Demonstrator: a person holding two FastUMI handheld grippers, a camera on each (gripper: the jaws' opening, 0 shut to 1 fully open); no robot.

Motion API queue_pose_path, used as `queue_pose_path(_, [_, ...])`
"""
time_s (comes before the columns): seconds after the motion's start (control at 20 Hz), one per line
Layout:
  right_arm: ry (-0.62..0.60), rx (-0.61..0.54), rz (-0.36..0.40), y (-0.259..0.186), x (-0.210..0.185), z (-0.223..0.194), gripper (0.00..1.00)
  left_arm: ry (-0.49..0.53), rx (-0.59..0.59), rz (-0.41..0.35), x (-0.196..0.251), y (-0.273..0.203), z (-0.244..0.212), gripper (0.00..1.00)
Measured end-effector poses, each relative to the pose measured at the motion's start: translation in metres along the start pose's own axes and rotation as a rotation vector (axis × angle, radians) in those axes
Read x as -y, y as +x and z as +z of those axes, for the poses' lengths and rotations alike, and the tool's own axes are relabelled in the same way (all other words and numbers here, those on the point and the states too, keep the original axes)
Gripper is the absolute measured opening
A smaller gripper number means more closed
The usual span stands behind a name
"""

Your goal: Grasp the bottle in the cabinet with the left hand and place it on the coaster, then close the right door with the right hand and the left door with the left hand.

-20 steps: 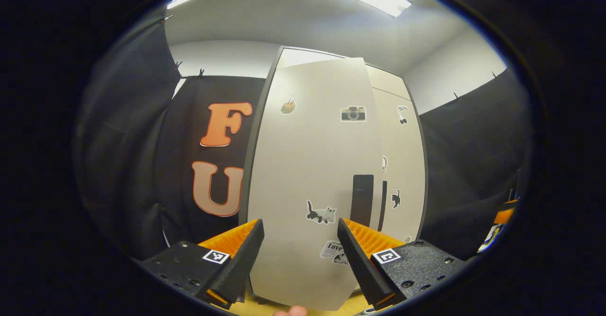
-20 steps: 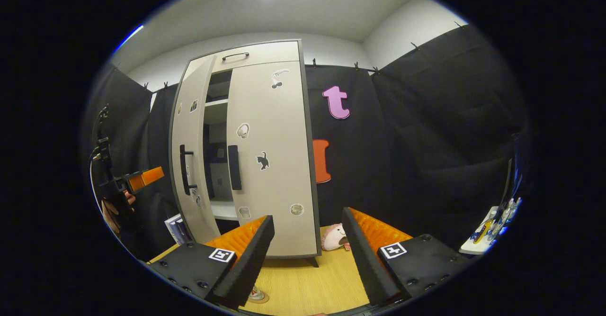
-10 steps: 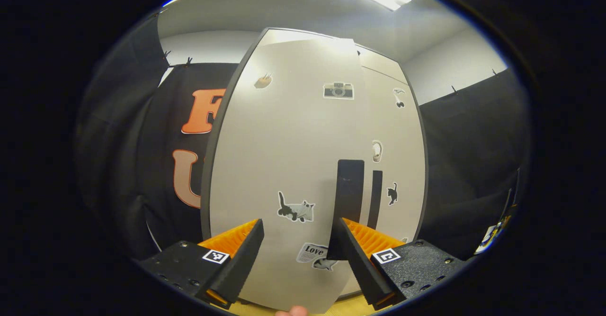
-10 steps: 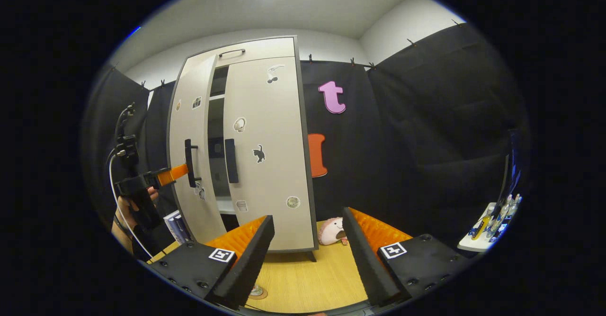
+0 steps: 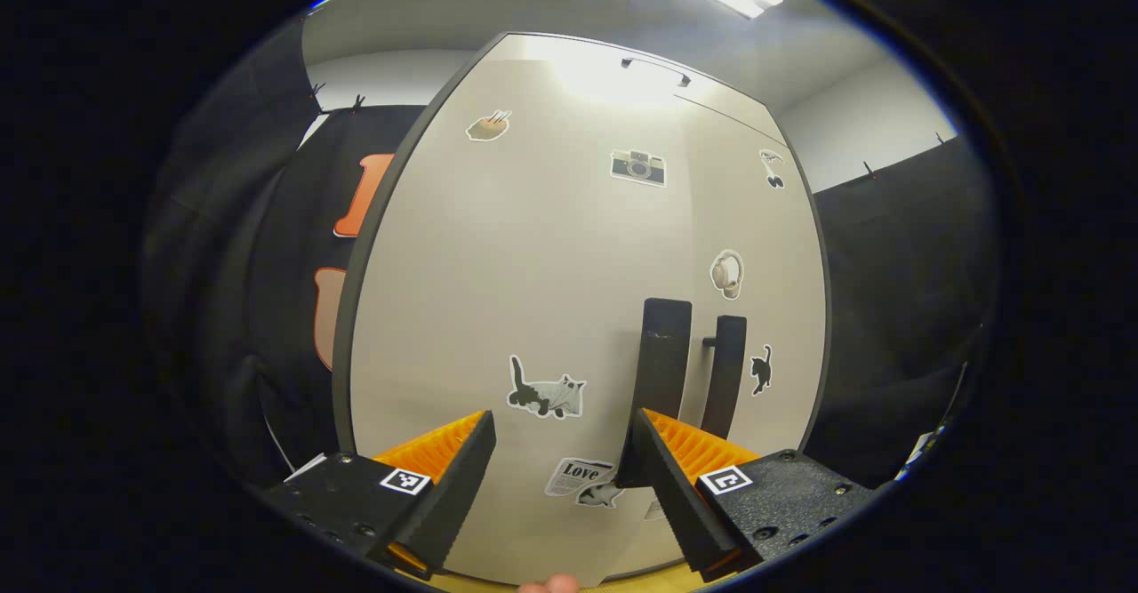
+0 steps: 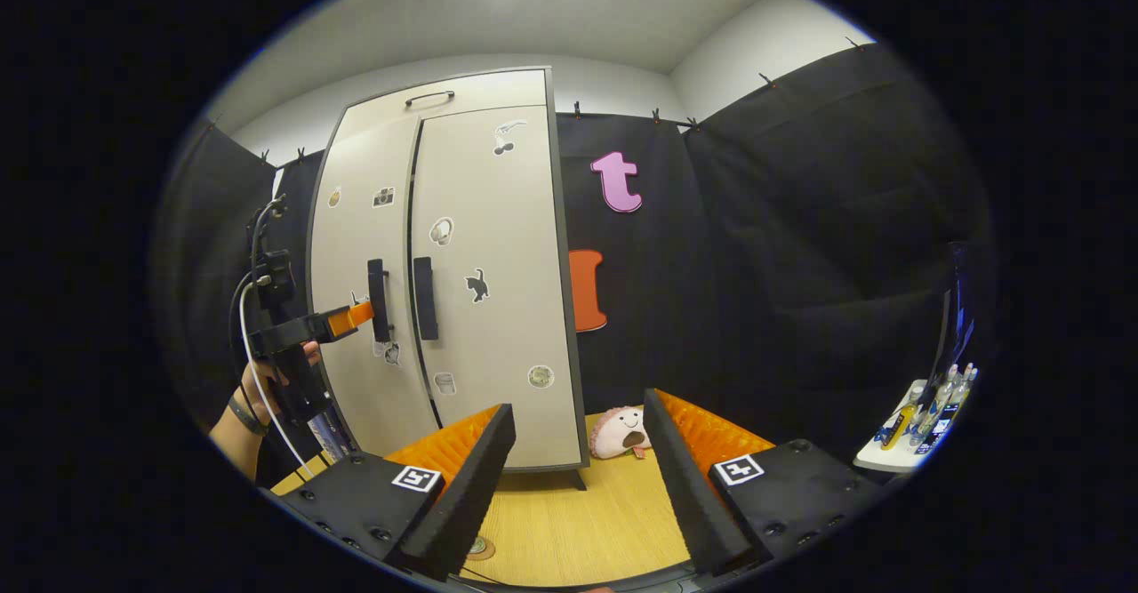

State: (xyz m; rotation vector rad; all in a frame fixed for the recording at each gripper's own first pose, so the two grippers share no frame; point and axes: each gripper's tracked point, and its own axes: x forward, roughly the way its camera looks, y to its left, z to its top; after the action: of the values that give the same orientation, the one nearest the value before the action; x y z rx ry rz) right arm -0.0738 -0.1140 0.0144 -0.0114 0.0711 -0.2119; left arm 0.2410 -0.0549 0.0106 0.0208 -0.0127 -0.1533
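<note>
Filling the middle of the left gripper view, the tall cream cabinet (image 5: 551, 246) with dark edging has both sticker-covered doors shut, so whatever's inside is hidden. The left gripper (image 5: 562, 468) is spread wide, holding nothing, right up against the left door's black bar handle (image 5: 662, 362). The right gripper (image 6: 578, 477) is also wide open and empty. The round coaster (image 6: 480, 547) peeks out at the bottom of the right gripper view; I can't tell if the bottle's on it.

left tongs (image 5: 556, 451): fingers spread, level, held out by a hand (image 6: 267, 384) | right tongs (image 6: 578, 451): fingers spread, level
</note>
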Motion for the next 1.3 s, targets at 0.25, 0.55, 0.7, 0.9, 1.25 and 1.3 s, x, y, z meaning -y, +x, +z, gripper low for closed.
queue_pose_path(0.25, [-0.009, 0.004, 0.004, -0.001, -0.003, -0.002, 0.95, -0.022, -0.009, -0.006, -0.001, 0.014, -0.006, 0.97])
queue_pose_path(0.55, [0.009, 0.014, 0.008, -0.003, -0.007, 0.002, 0.95, -0.034, -0.007, 0.003, -0.008, -0.005, 0.003, 0.95])
queue_pose_path(0.7, [-0.004, 0.017, 0.015, -0.003, -0.009, 0.002, 0.95, -0.030, 0.003, 0.007, -0.010, -0.032, 0.014, 0.95])
queue_pose_path(0.9, [-0.022, 0.012, 0.047, 0.000, -0.019, -0.006, 0.95, -0.032, 0.015, 0.020, -0.018, -0.083, 0.018, 0.95])
queue_pose_path(1.25, [-0.041, 0.025, 0.171, -0.002, -0.056, -0.016, 0.96, 0.004, 0.006, 0.076, -0.038, -0.186, -0.004, 0.95])
queue_pose_path(1.3, [-0.042, 0.029, 0.179, -0.001, -0.059, -0.015, 0.95, 0.004, 0.001, 0.097, -0.043, -0.197, -0.006, 0.95])
